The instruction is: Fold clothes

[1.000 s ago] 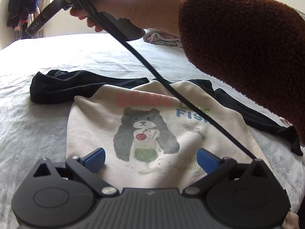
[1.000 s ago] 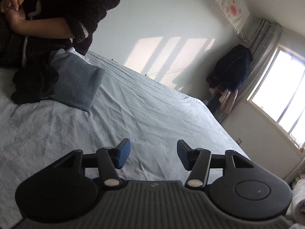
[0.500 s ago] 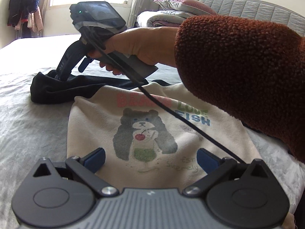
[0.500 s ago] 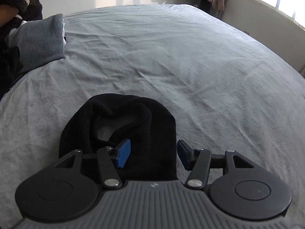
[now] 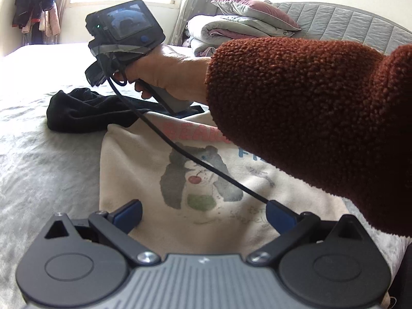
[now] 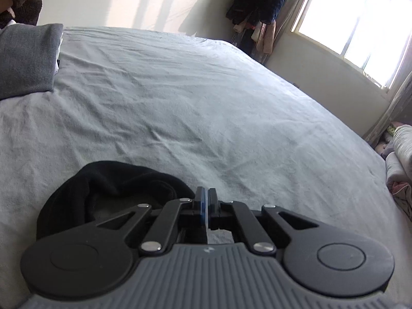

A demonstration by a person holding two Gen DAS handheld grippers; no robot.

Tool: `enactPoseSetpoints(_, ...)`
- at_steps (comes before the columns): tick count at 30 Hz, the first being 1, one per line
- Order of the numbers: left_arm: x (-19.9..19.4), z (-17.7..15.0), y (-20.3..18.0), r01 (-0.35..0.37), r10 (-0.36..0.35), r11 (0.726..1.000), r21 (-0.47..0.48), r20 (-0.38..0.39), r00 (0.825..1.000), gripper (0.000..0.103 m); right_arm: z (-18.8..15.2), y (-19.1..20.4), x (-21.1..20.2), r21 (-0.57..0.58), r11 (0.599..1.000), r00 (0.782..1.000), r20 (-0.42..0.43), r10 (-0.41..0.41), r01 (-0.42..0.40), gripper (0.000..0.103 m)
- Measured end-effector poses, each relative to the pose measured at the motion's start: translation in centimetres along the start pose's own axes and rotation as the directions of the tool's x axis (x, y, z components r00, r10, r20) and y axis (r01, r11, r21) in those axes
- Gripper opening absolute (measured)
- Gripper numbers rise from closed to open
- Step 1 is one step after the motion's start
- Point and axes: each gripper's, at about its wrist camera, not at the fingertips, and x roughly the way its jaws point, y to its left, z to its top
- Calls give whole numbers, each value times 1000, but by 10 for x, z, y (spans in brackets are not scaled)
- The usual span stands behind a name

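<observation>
Cream bear sweatshirt (image 5: 144,170) spread flat on bed (image 6: 206,97), body not folded up. Right gripper (image 6: 205,207) pinched shut at black sleeve cuff (image 6: 110,188), prob mid sleeve fold. Left gripper (image 5: 203,212) wide open over hem, holding nothing. Grey folded item (image 6: 28,59) off to side, so sweatshirt folds left afaict

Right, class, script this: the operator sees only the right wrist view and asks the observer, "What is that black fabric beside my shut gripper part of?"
Observer: That black sleeve joins a cream bear-print sweatshirt spread on the bed.
Operator: Where is the left gripper?
Observer: The left gripper is open, above the sweatshirt's near edge.
Operator: Is anything crossing the shirt?
Observer: A black cable runs from the right gripper across the print, under your brown fleece sleeve.
</observation>
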Motion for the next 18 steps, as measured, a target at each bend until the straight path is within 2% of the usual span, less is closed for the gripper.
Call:
enactPoseSetpoints(2,-2,-1,4,9,-9,1000,-17,-2,1000,102,11,2,-9,-36,999,998,64,-18,21,0)
enactPoseSetpoints(3,-2,-1,6,13,-13,1000,-25,-5,1000,102,18,4,-11,-53,999,998,65,-7,10,0)
enactPoseSetpoints(6,-4,-2,11,13,-13,999,-34,-9,1000,102,27,4,-8,-36,999,999,-4,36,-36,3)
enactPoseSetpoints(8,-6,-2,14,12,-12,999,-40,-1,1000,102,25,-1,-2,31,996,994,-68,88,-86,33)
enactPoseSetpoints(9,-7,-2,15,12,-11,999,-44,4,1000,102,22,-3,0,60,994,991,-92,99,-94,45)
enactPoseSetpoints(10,-8,-2,16,6,-6,999,-46,8,1000,102,19,-4,0,99,988,987,-102,125,-115,67)
enactPoseSetpoints(11,-9,-2,17,1,-1,999,-44,12,1000,102,15,-6,1,138,981,983,-109,151,-136,75)
enactPoseSetpoints(13,-9,-2,19,-6,6,999,-36,22,1000,102,7,-8,0,206,964,974,-115,194,-168,75)
enactPoseSetpoints(16,-10,-2,22,-14,15,999,-52,22,1000,102,-2,0,7,189,971,975,-141,172,-144,75)
enactPoseSetpoints(18,-12,0,22,-11,13,998,-58,28,1000,102,-8,6,12,175,976,975,-159,156,-127,71)
